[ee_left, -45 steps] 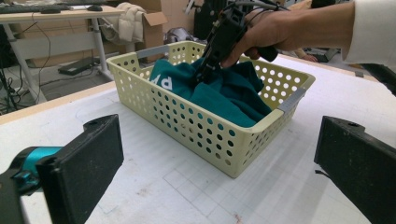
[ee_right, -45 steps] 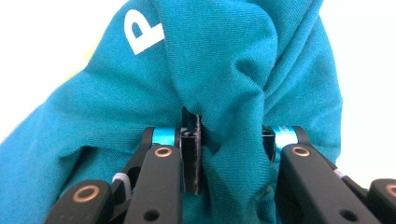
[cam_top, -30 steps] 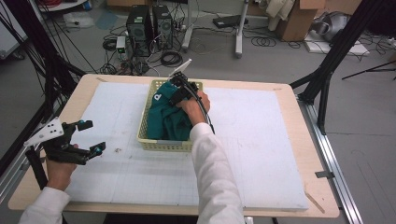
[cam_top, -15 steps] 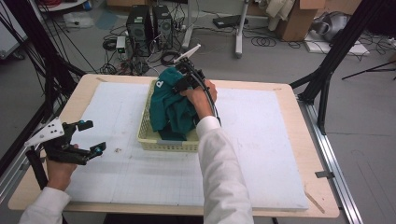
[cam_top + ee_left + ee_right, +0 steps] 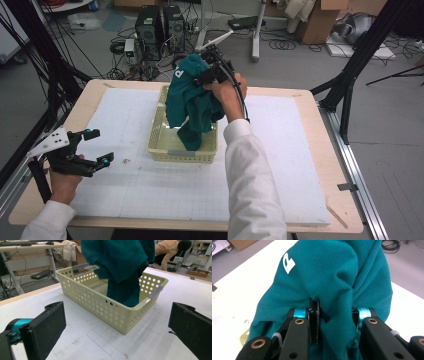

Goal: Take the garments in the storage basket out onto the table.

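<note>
Right gripper view | teal garment [image 5: 329, 277] | white letter "P" [image 5: 288, 263] | right claw [image 5: 335, 323] clamped

Lighting was even, bright and overhead, with soft, faint shadows. The white table surface [image 5: 150, 195] neared overexposure in the right gripper view. All frames were soft; near jaws in the left gripper view were slightly blurred.

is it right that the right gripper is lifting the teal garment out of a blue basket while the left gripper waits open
Not quite: the basket is pale yellow, as the high view shows. The rest holds: the right gripper lifts the teal garment, and the left gripper waits open.
</note>
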A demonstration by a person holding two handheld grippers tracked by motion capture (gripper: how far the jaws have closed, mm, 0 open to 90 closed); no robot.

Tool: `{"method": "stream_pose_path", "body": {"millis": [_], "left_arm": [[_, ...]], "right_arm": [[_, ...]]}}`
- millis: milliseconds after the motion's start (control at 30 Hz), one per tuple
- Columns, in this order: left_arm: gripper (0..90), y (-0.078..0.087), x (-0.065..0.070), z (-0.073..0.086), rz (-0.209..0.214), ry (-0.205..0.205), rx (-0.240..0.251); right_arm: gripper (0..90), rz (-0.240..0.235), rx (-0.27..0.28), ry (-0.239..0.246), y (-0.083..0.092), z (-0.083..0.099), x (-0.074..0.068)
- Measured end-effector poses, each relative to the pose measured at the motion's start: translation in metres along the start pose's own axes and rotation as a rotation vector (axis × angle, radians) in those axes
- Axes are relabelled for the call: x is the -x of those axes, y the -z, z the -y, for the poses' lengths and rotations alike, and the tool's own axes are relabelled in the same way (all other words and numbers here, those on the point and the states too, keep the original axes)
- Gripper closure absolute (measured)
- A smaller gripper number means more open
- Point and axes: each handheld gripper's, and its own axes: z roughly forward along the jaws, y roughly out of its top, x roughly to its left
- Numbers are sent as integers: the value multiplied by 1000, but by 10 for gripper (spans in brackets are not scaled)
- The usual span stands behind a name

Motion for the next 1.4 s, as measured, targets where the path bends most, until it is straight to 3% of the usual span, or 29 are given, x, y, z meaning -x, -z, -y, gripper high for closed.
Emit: {"method": "stream_pose_path", "body": {"millis": [433, 1167, 1400], "left_arm": [[17, -2, 0, 0, 0, -3, -8], [18, -3, 2, 0, -4, -14, -25], [18, -4, 3, 0, -6, -20, -33]], "right_arm": [[722, 59, 45, -17, 56, 4, 19], [722, 145, 86, -63, 130, 36, 54], [721, 168, 80, -81, 144, 53, 66]]}}
